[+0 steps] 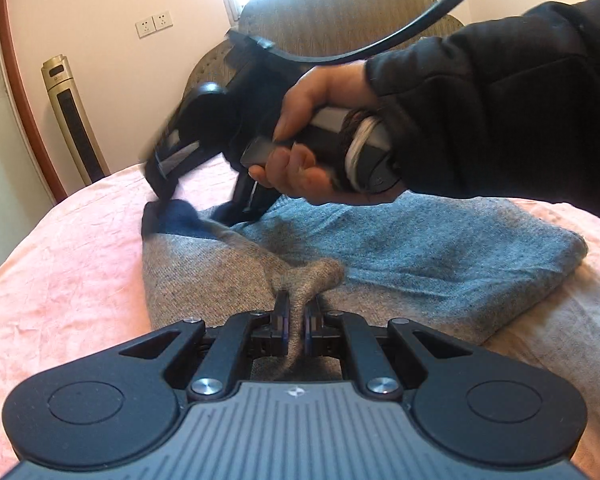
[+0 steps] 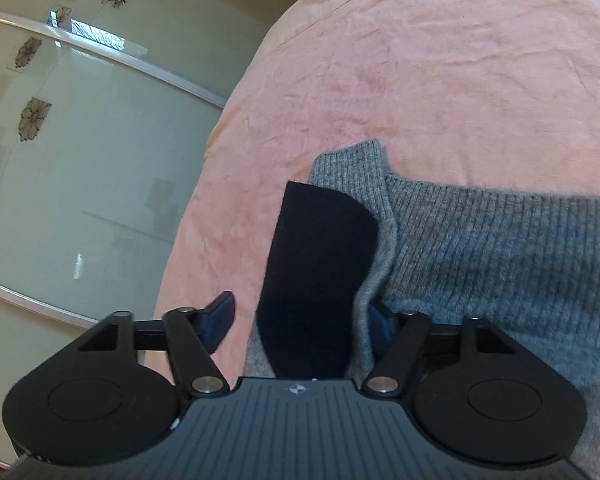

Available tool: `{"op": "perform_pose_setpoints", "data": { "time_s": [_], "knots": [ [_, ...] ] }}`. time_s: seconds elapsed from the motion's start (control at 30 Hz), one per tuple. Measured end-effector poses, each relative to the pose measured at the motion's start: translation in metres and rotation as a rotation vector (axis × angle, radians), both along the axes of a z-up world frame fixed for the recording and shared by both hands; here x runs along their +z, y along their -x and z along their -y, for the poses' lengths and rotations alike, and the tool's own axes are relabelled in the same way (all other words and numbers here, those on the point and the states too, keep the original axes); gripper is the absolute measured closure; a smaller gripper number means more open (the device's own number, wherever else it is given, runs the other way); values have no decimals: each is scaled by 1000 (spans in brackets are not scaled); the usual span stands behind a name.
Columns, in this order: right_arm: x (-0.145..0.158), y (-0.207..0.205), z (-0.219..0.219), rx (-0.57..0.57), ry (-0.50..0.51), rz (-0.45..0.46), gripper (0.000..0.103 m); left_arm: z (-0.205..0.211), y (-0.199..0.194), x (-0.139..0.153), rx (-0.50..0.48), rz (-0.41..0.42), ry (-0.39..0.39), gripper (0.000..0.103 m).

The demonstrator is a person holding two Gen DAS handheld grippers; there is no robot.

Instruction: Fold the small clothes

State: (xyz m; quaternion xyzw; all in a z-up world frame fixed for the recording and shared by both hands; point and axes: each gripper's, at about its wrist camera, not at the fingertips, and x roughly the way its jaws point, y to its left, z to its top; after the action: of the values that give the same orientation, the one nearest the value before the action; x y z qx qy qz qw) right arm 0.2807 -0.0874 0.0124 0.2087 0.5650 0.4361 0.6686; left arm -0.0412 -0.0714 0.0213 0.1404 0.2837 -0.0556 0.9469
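Observation:
A small knitted sweater (image 1: 400,248) in grey-blue and taupe lies on the pink bed sheet (image 1: 68,280). My left gripper (image 1: 298,308) is shut on a bunched fold of its taupe fabric (image 1: 312,276). My right gripper (image 1: 204,204) is over the far left end of the sweater, near the dark navy cuff (image 1: 176,216). In the right wrist view the right gripper (image 2: 300,320) is open, with the navy cuff (image 2: 316,272) and grey sleeve lying between its fingers. The ribbed grey hem (image 2: 500,232) spreads to the right.
A padded headboard (image 1: 340,12) stands behind the bed. A tall tower fan (image 1: 74,120) stands by the wall at the left. A sliding wardrobe door with flower prints (image 2: 80,160) is beyond the bed edge. A black cable (image 1: 400,36) trails from the right gripper.

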Motion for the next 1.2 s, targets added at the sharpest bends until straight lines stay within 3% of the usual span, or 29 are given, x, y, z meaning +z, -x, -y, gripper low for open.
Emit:
{"op": "perform_pose_setpoints", "data": {
  "time_s": [0.03,0.2,0.33,0.5,0.7,0.83,0.93,1.0,1.2],
  "knots": [
    [-1,0,-1,6,-2,2,76,-2,-1,0,3,0,3,96],
    [19,10,14,23,13,116,81,-4,0,5,-20,14,23,96],
    [52,21,57,18,37,217,81,20,6,16,-142,48,33,97],
    [75,38,144,-69,70,277,82,64,11,17,-306,59,43,97],
    [25,50,224,-226,141,167,82,103,25,-6,-453,9,-8,97],
    [4,58,237,-275,48,125,81,108,27,-12,-469,0,-39,97],
    [2,57,238,-290,23,127,78,107,25,-10,-467,8,-42,97],
    [5,57,234,-277,40,148,82,113,25,-10,-474,17,-41,97],
    [29,67,248,-276,67,234,84,119,27,-10,-525,22,-21,97]
  ]
}}
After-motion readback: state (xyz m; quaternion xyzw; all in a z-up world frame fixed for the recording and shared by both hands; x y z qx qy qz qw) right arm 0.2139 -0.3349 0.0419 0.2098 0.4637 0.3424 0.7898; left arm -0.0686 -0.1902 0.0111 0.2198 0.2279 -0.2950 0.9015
